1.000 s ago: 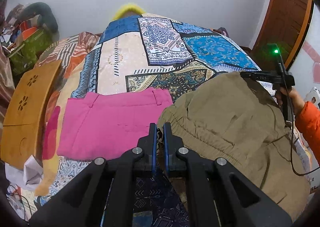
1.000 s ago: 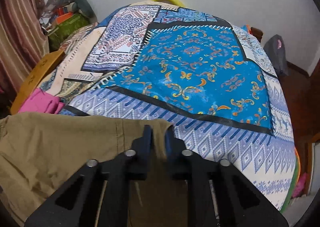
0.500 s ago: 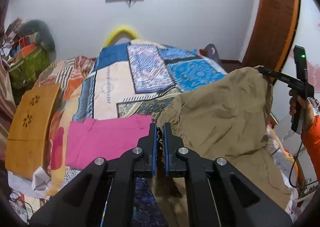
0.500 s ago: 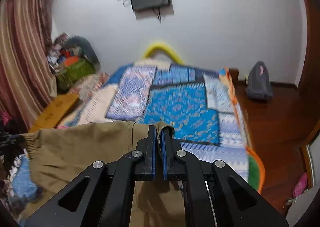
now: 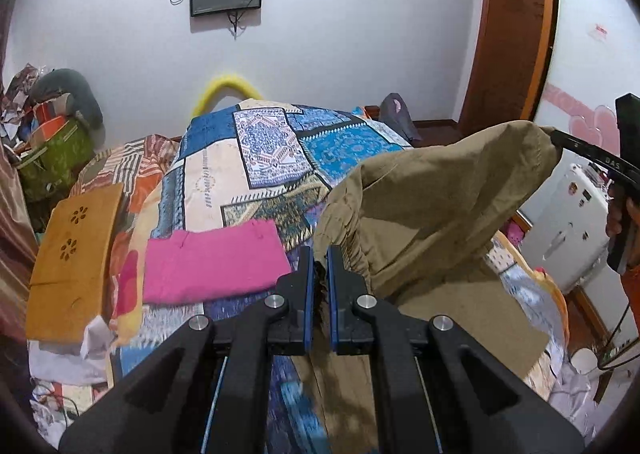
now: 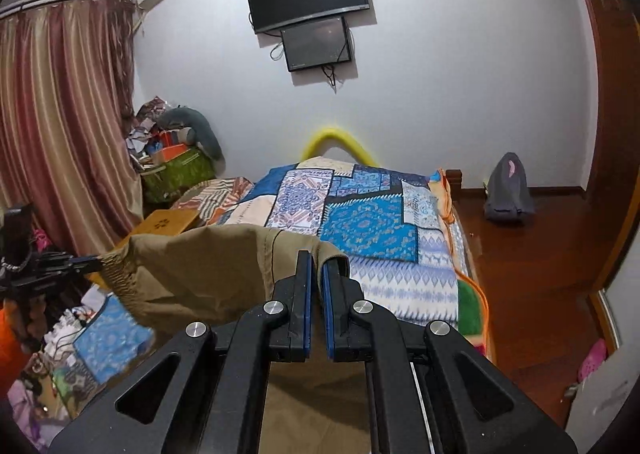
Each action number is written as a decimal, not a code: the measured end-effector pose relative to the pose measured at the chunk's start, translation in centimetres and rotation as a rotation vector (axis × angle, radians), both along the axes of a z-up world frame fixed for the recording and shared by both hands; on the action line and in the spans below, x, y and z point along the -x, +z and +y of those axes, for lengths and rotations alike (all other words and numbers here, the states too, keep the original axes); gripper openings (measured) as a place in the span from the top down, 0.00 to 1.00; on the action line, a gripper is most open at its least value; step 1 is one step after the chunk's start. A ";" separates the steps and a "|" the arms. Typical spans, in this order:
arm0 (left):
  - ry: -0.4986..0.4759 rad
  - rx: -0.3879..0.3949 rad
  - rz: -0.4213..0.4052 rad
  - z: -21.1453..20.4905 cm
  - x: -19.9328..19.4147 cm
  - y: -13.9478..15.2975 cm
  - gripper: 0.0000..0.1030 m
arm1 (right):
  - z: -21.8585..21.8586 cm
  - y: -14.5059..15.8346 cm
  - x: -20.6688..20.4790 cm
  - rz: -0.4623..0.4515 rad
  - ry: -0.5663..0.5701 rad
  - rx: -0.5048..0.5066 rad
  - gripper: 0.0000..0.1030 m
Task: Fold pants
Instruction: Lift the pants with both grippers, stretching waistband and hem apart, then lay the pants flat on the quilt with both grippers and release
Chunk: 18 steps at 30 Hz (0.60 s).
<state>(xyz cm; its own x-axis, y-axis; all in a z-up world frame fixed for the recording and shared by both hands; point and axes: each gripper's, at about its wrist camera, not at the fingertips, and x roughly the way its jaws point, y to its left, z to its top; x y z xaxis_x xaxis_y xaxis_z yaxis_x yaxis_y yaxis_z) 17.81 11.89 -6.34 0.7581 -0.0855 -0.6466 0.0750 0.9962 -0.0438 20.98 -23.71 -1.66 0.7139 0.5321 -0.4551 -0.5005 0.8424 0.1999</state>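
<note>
In the left wrist view, your left hand-held gripper (image 5: 319, 268) was clamped on the gathered waistband of the khaki pants (image 5: 432, 213), lifted above the near right part of the bed (image 5: 208, 181). A folded pink garment (image 5: 212, 262) lay flat near the bed's left edge.

In the right wrist view, your right hand-held gripper (image 6: 316, 274) was clamped on the other waistband corner of the khaki pants (image 6: 200, 270), stretched between both hand-held grippers.
</note>
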 end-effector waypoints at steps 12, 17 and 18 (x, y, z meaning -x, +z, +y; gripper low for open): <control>-0.026 0.002 0.062 -1.6 8.0 -4.8 0.94 | -2.1 -5.2 6.7 0.109 -0.028 -0.022 0.96; -0.034 -0.008 0.106 -2.0 10.0 -7.2 0.94 | -3.0 -7.6 8.8 0.170 -0.033 -0.051 0.95; -0.034 0.003 0.115 -1.9 10.4 -7.7 0.94 | -3.1 -8.1 9.3 0.176 -0.037 -0.052 0.95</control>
<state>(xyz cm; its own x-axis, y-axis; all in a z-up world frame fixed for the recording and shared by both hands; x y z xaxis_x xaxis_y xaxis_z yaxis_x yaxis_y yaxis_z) 7.42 10.01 -14.01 0.6756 -0.1116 -0.7288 0.1030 0.9931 -0.0566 11.72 -26.80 -9.79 0.6450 0.5331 -0.5476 -0.4228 0.8458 0.3254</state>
